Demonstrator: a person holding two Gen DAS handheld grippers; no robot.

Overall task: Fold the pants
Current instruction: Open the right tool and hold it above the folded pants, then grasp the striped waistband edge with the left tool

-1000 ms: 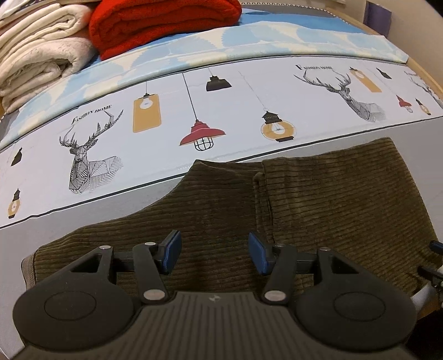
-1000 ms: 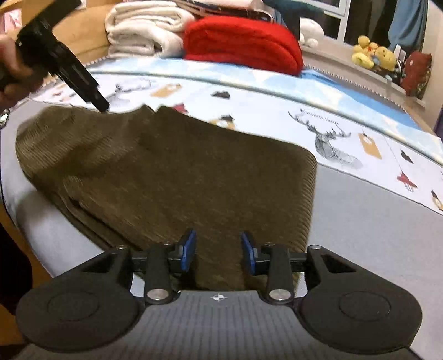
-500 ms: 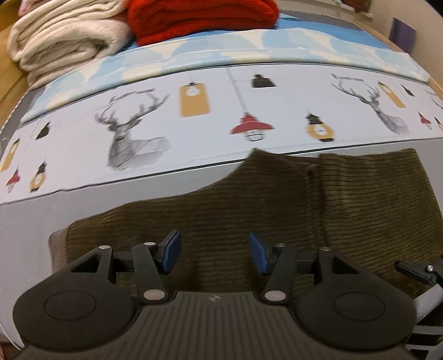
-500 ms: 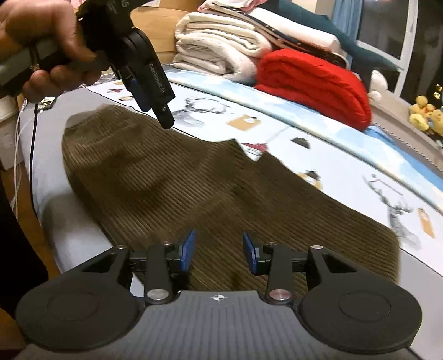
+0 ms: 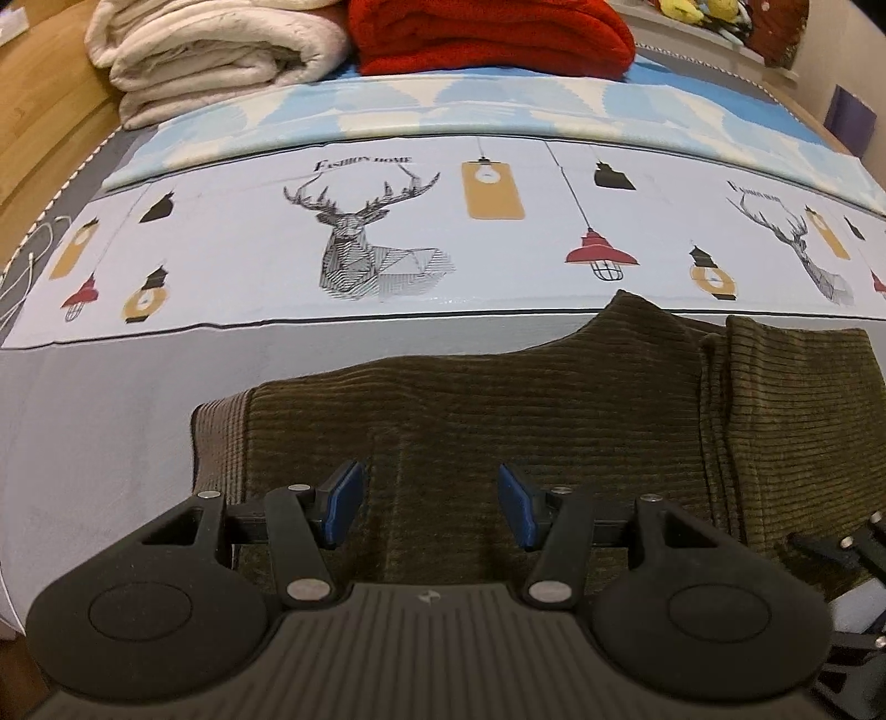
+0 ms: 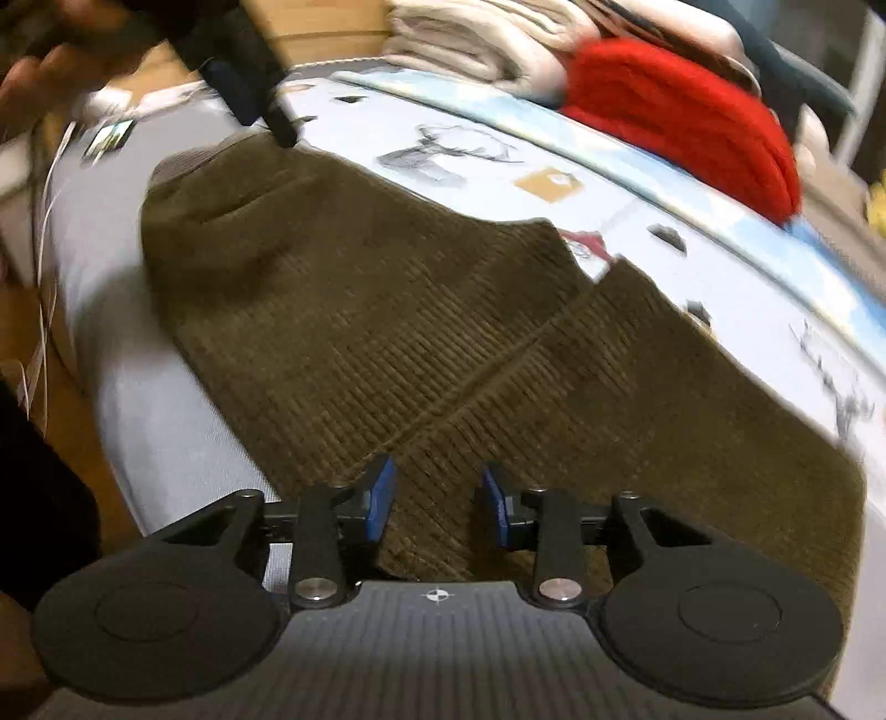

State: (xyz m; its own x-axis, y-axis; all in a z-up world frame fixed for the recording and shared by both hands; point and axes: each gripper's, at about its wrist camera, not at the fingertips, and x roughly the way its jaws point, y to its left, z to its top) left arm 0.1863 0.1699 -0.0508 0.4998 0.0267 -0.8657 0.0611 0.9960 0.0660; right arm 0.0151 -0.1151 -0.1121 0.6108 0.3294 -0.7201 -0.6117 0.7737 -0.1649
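Olive-brown corduroy pants [image 5: 498,421] lie flat near the front edge of the bed, folded lengthwise, with the lighter waistband [image 5: 221,437] at the left end. My left gripper [image 5: 429,504] is open and empty, just above the pants near the waistband. My right gripper [image 6: 434,498] is open and empty over the pants [image 6: 387,332] at the front edge, near the fold line. The left gripper [image 6: 249,83] also shows in the right wrist view, held in a hand above the waistband end.
The bed has a grey sheet [image 5: 111,432] and a printed cover with deer and lanterns [image 5: 376,260]. Folded cream blankets [image 5: 221,55] and a red blanket [image 5: 493,33] lie at the back. White cables [image 6: 44,310] hang at the left bed edge.
Both grippers have moved left along the pants toward the waistband end. Both stay open and empty. The pants have not moved.
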